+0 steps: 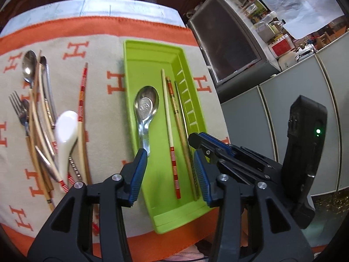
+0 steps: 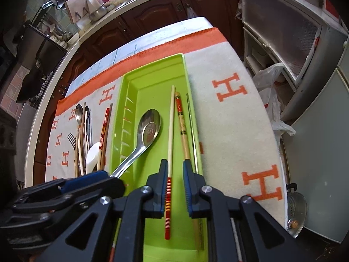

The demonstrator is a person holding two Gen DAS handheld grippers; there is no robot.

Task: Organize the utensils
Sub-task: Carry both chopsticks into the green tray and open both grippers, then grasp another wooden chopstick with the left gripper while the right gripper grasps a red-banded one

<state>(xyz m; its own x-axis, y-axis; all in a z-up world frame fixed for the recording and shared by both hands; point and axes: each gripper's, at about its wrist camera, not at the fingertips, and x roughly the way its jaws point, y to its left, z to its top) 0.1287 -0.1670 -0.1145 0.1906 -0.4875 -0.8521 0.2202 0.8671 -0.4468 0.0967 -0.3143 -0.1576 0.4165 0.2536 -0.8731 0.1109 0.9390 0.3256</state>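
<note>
A green tray [image 1: 150, 52] [image 2: 152, 72] lies on the cloth-covered table. It holds a metal spoon [image 1: 145, 107] [image 2: 149, 126], a red-banded chopstick [image 1: 170, 131] [image 2: 170, 135], a bamboo chopstick [image 1: 177, 118] [image 2: 182, 126] and a thin metal chopstick [image 1: 182, 109] [image 2: 192, 126]. My left gripper [image 1: 170, 174] is open and empty above the tray's near end. My right gripper [image 2: 175, 187] is open over the tray, its fingers either side of the red-banded chopstick's end. It also shows in the left wrist view [image 1: 202, 142]. The left gripper shows in the right wrist view [image 2: 91, 181].
Left of the tray lies a pile of loose utensils [image 1: 41, 118] [image 2: 84, 135]: spoons, a fork, several chopsticks and a white ceramic spoon [image 1: 65, 128]. A red-banded chopstick [image 1: 81, 100] lies beside it. Grey cabinets [image 1: 283, 120] stand right of the table.
</note>
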